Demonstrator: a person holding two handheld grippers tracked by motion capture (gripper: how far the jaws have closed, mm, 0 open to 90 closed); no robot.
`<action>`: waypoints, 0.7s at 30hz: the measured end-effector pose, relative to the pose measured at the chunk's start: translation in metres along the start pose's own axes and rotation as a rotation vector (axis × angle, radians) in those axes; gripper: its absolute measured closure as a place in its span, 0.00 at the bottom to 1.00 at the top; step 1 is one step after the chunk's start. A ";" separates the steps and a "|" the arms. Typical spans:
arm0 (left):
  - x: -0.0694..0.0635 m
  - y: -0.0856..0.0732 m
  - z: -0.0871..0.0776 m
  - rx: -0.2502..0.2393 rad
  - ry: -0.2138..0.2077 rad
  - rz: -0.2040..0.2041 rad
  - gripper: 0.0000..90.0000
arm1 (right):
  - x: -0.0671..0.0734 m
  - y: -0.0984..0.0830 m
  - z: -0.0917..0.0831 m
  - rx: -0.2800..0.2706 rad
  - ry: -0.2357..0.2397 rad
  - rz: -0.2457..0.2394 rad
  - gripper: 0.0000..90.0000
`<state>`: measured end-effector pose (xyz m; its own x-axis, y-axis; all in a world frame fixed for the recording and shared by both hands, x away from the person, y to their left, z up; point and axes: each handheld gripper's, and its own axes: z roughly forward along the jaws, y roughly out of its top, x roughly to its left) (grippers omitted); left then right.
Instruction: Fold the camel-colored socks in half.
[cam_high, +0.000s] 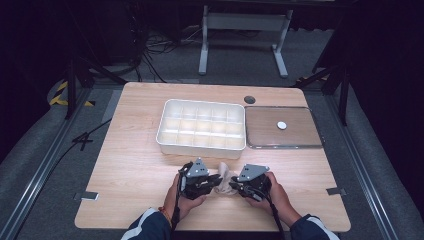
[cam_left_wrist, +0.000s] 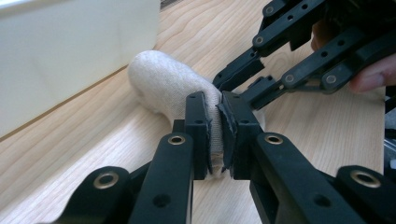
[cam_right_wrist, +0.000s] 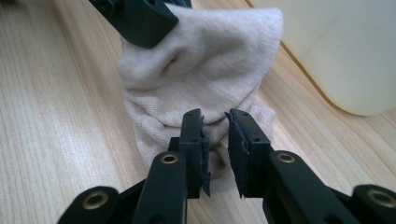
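— High view first: what is sitting around the hands?

— A white tray (cam_high: 201, 145) with small compartments is lying just beyond them on the table (cam_high: 135, 165). Beside it, to the right, a flat lid (cam_high: 282, 137) is resting with a white knob (cam_high: 282, 125) on top. A dark round cap (cam_high: 249, 99) is showing in the tabletop behind the lid.

— And the sock?

— The sock (cam_high: 226, 180) is lying bunched on the wood near the front edge, between the two grippers, close to the tray wall but I cannot tell whether it is touching.

— Is anything getting in the way?

— Each gripper is crowding the other; from the left gripper view the right one's linkage is hanging over the sock's far side.

— What are the claws doing?

— The left gripper (cam_left_wrist: 216, 135) is pinching a fold of the sock (cam_left_wrist: 163, 84), pads squeezing the cloth. The right gripper (cam_right_wrist: 215, 149) is standing slightly parted, with the sock (cam_right_wrist: 205, 70) just ahead of the pads and a gap showing between them, gripping nothing.

— Any writing?

— I am reading no labels or brands anywhere.
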<state>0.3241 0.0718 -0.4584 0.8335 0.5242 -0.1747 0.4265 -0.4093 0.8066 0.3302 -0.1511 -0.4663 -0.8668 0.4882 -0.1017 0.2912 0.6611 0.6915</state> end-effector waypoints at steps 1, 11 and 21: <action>-0.001 0.000 0.001 0.004 0.001 0.007 0.91 | 0.000 0.000 0.001 -0.002 0.000 0.000 0.86; -0.007 0.000 0.008 0.016 0.007 0.029 0.91 | -0.004 -0.003 -0.001 -0.050 -0.001 0.031 0.73; -0.012 0.003 0.014 0.016 -0.005 0.040 0.90 | -0.016 -0.014 -0.008 0.020 0.020 0.080 0.82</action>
<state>0.3209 0.0539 -0.4615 0.8515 0.5037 -0.1456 0.3985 -0.4413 0.8040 0.3368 -0.1728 -0.4692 -0.8483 0.5286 -0.0323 0.3677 0.6317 0.6825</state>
